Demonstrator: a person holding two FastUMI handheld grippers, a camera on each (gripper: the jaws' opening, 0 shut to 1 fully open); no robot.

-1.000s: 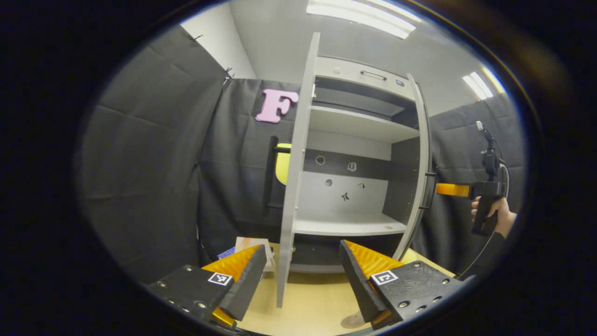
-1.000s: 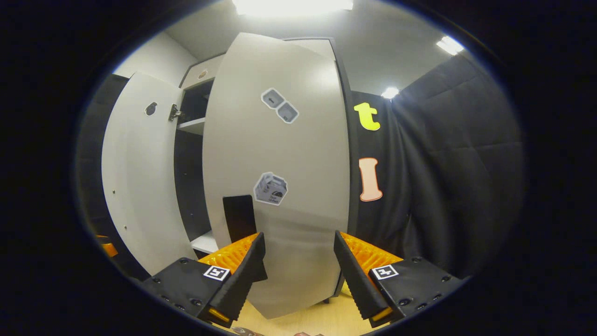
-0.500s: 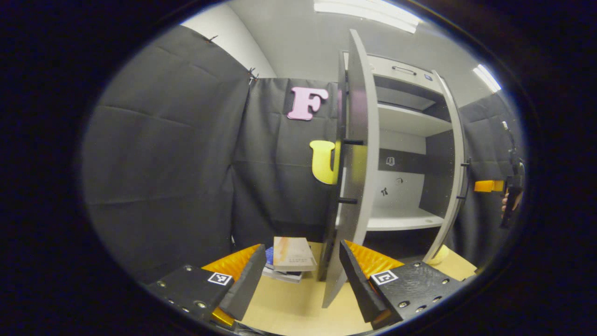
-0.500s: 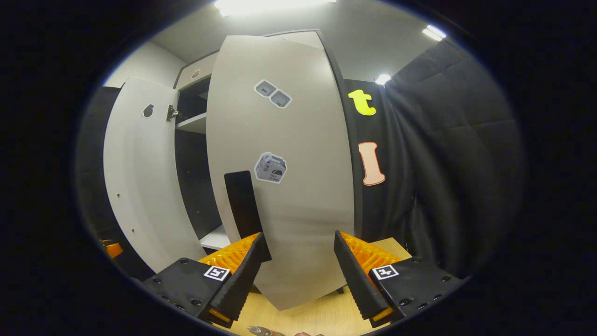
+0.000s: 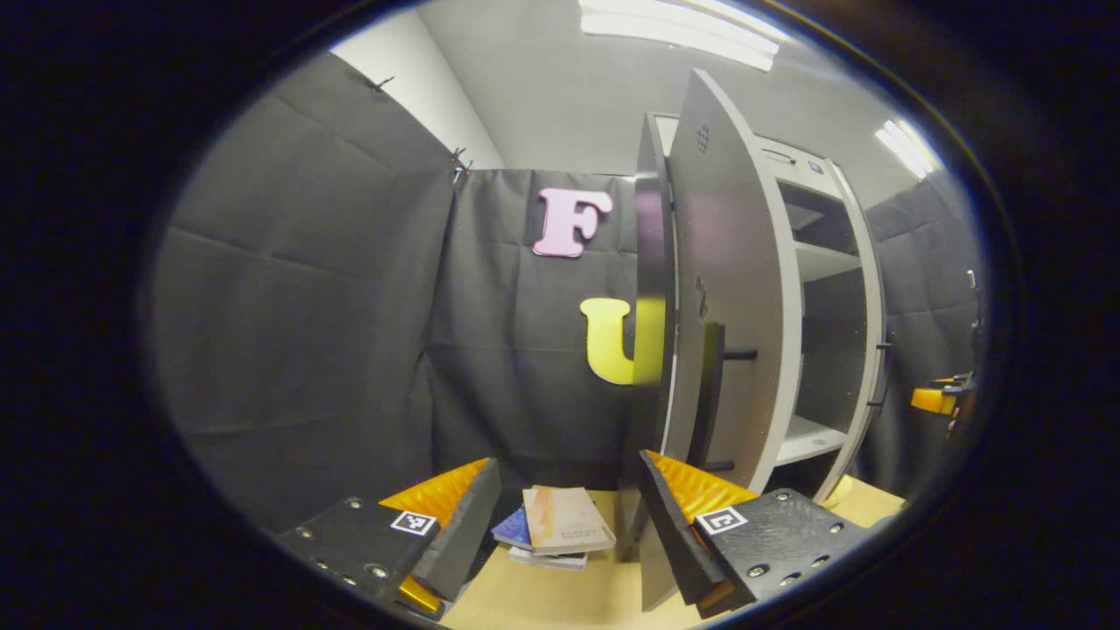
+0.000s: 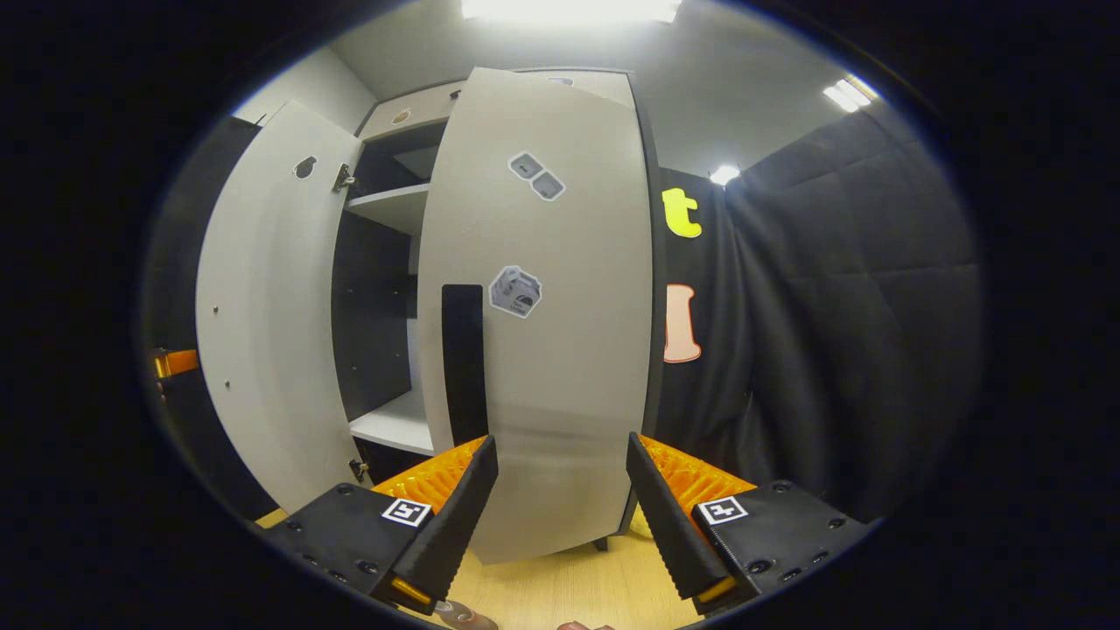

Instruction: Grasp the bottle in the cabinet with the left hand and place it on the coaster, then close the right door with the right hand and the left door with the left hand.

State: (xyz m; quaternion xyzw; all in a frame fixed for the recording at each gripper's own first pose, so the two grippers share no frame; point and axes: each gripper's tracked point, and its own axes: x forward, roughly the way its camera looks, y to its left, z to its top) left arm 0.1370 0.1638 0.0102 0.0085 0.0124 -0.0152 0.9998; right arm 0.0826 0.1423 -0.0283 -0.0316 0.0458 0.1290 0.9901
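No writing could be read. The right door (image 6: 560, 332) carried three stickers, a pair near its top (image 6: 536, 176) and a box-shaped one (image 6: 515, 291) beside the black handle (image 6: 463, 363), their print too small to make out. The top book (image 5: 564, 518) of the stack had a line of print on its cover, too blurred to read. Each gripper bore a small square black-and-white marker without letters.

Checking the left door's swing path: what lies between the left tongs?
In the left gripper view, a stack of books on the table lies between the open left tongs.
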